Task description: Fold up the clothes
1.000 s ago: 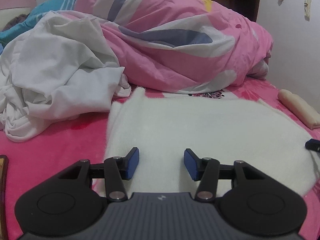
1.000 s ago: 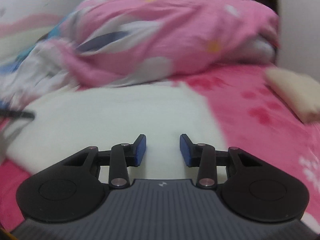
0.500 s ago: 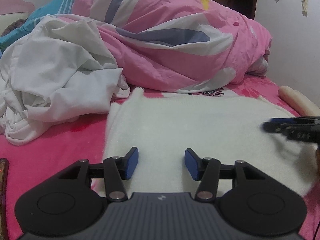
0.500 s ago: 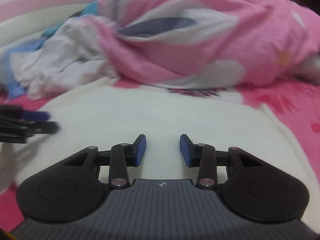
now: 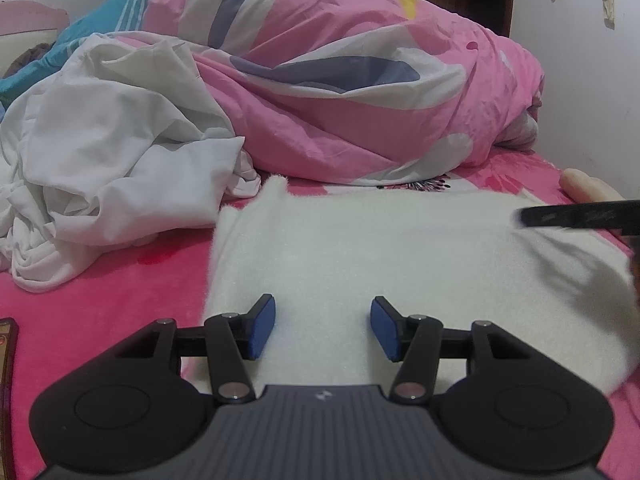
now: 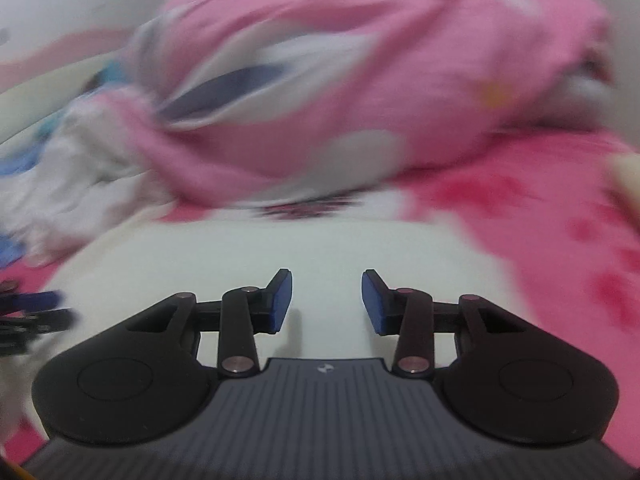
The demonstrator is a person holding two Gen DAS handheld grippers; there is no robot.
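Over the near edge of the bed, I am holding my left gripper with its blue pads spread apart and nothing between them, just above the near-left part of the fluffy white garment. The garment is lying flat on the pink bedspread, stretching from under my fingers toward the far side and out to the right. My right gripper is likewise hanging with its pads parted and empty over the same white garment, nearer its right part; that view is smeared by motion, so fine detail is lost. In the left wrist view, the right gripper is showing as a dark blurred bar crossing over the garment's right edge. At the left edge of the bed, a dark flat object is peeking in, too cut off to name. Beyond the garment's left corner, a crumpled white sheet is heaped up, touching it. Behind both, a bulky pink patterned duvet is lying piled across the far side. A cream roll is resting by the right edge.
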